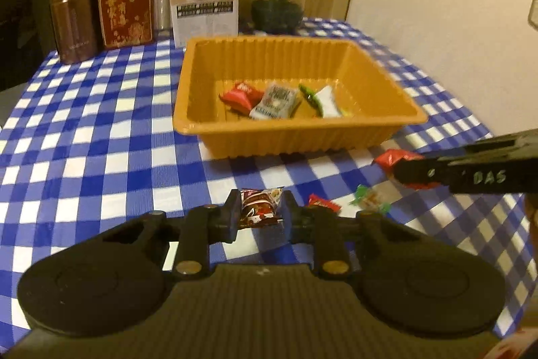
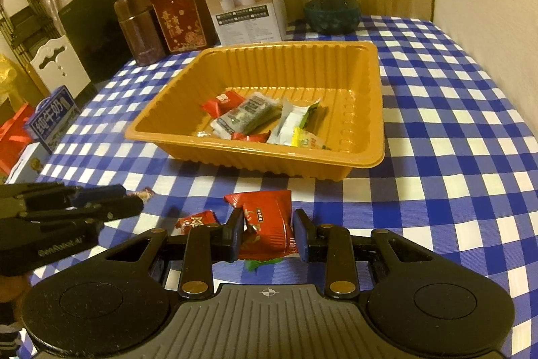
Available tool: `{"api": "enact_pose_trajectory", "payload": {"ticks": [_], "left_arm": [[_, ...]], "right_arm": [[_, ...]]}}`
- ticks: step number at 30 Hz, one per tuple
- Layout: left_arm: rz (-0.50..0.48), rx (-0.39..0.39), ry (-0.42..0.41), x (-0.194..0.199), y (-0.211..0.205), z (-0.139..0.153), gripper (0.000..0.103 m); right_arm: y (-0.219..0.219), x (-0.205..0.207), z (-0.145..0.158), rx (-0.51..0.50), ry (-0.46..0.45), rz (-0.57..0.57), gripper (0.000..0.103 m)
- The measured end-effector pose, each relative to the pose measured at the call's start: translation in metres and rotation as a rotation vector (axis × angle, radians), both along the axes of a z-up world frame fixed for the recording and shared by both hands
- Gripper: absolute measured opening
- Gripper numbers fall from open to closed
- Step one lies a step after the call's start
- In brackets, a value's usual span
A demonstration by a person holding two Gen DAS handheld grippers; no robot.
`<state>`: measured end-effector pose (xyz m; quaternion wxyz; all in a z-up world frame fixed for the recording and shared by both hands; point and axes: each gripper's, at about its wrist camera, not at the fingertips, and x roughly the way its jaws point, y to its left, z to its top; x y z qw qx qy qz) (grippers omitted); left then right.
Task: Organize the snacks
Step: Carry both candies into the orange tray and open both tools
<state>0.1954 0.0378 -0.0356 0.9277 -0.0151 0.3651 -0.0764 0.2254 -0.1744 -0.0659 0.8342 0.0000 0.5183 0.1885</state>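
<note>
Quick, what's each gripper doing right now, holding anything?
Left gripper: closed on a small brown-and-white snack packet.
Right gripper: closed on a red foil snack packet.

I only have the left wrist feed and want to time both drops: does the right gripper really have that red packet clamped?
Observer: Yes. The right gripper is shut on a large red packet, with one finger against each side.
Operator: Is anything in the tray hidden behind its near wall?
Observer: A small red packet and a yellow packet lie against the near wall of the orange tray.
</note>
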Motion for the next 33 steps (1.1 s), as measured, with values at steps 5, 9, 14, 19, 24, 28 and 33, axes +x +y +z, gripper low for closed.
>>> {"api": "enact_pose_trajectory", "payload": {"ticks": [5,9,14,19,24,28,33], "left_arm": [[0.0,-0.027,-0.029,-0.012,0.002,0.015,0.022],[-0.005,-0.037,-0.051,-0.019,0.003,0.025,0.022],[0.001,-0.06,-0.07,-0.02,0.004,0.033,0.022],[0.001,-0.072,-0.08,-0.018,0.001,0.036,0.022],[-0.004,-0.081,-0.087,-0.017,0.0,0.038,0.022],[-0.004,-0.084,-0.091,-0.017,0.0,0.038,0.022],[-0.008,-0.083,-0.098,-0.015,0.001,0.04,0.022]], "right_arm": [[0.001,-0.004,0.008,0.017,-0.021,-0.006,0.032],[0.006,-0.012,0.017,0.042,-0.045,0.003,0.032],[0.016,-0.02,0.025,0.063,-0.069,0.025,0.032],[0.02,-0.021,0.029,0.082,-0.098,0.027,0.032],[0.02,-0.021,0.032,0.093,-0.115,0.024,0.032],[0.02,-0.021,0.034,0.098,-0.127,0.023,0.032],[0.019,-0.019,0.039,0.111,-0.149,0.019,0.032]]}}
